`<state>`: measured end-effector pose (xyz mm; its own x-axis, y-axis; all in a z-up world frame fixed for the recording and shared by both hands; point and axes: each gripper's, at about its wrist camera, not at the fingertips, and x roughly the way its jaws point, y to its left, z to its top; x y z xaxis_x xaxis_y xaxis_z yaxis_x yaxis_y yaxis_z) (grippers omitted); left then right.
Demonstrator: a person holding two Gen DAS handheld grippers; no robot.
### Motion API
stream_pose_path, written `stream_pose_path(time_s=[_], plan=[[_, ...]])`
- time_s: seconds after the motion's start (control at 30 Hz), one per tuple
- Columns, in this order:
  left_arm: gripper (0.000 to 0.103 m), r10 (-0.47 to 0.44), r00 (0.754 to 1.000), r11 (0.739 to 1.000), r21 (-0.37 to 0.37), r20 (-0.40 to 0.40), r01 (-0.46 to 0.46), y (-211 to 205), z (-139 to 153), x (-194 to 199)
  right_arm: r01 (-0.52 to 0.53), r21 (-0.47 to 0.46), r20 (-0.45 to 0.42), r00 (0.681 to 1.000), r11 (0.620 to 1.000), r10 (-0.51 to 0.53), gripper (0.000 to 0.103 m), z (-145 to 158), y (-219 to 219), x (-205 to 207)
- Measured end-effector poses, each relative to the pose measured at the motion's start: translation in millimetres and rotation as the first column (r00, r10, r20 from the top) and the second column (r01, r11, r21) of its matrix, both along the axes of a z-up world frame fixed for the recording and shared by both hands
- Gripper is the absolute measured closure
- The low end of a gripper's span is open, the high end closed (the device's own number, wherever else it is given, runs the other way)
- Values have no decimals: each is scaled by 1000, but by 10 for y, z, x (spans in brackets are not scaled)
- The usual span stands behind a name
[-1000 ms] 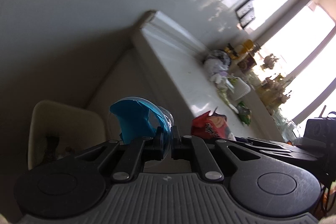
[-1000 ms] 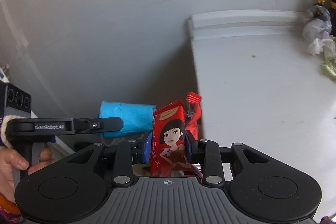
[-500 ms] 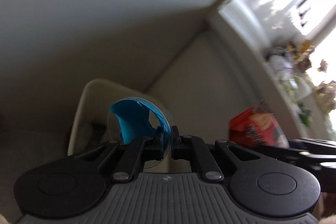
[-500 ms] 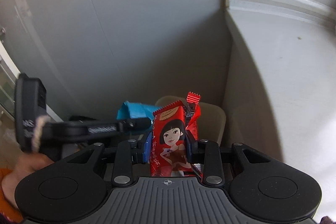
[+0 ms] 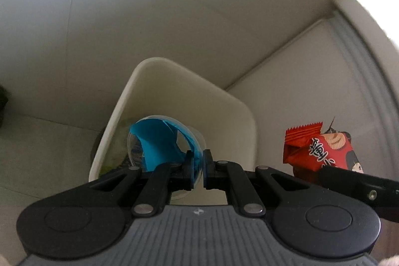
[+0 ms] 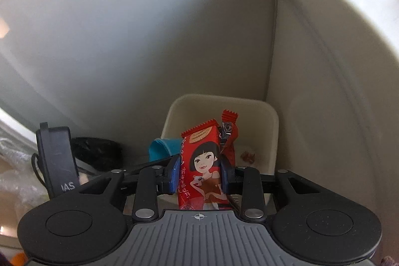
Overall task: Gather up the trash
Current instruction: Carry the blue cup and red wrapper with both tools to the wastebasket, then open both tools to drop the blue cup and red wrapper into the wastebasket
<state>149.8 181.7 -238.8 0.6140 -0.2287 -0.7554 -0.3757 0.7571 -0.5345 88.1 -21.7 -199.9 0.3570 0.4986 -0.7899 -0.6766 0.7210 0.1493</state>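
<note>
My left gripper [image 5: 198, 167] is shut on the rim of a clear plastic cup [image 5: 159, 143] with blue paper inside. The cup hangs over the open cream bin [image 5: 174, 81] on the floor. My right gripper [image 6: 200, 172] is shut on a red snack wrapper [image 6: 203, 166] with a cartoon woman on it, along with a second red wrapper [image 6: 229, 126] behind it. That wrapper hangs above the same bin [image 6: 219, 101]. In the left wrist view the red wrapper [image 5: 321, 151] shows at the right, just beside the bin. The blue cup [image 6: 163, 147] shows left of the wrapper in the right wrist view.
The bin stands in a corner between a pale wall [image 5: 174, 4] and the white side of a counter [image 6: 324, 116]. Some scraps lie on the bin's floor [image 6: 247, 156]. A dark bag [image 6: 97, 153] sits on the floor to the bin's left.
Both grippers have come down from counter height toward the bin, still holding the cup and the wrappers. The counter top has left view and the bin now fills the middle.
</note>
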Motion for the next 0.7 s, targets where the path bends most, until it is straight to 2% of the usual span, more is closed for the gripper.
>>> stream_pose_path(time_s=[0.07,0.23,0.33,0.5,0.57,0.7], plan=[[98,11,1000,1000,5,-24,-10,20,-99,40,26,-25,2,1000,999,-26,72,-132,92,130],[98,4,995,998,66,-95,2,0,-344,49,105,-55,-62,992,993,-108,72,-497,262,381],[97,4,992,996,87,-126,7,-50,-455,48,121,-68,-53,991,990,-124,71,-681,343,517],[97,8,987,997,83,-162,6,-73,-616,-40,138,-64,-97,985,988,-144,69,-984,316,619],[97,11,988,997,75,-152,0,-50,-606,-56,142,-66,-116,982,988,-149,69,-1082,330,674],[97,12,989,998,62,-147,-3,-67,-638,-88,125,-65,-99,986,990,-131,69,-1216,378,696]])
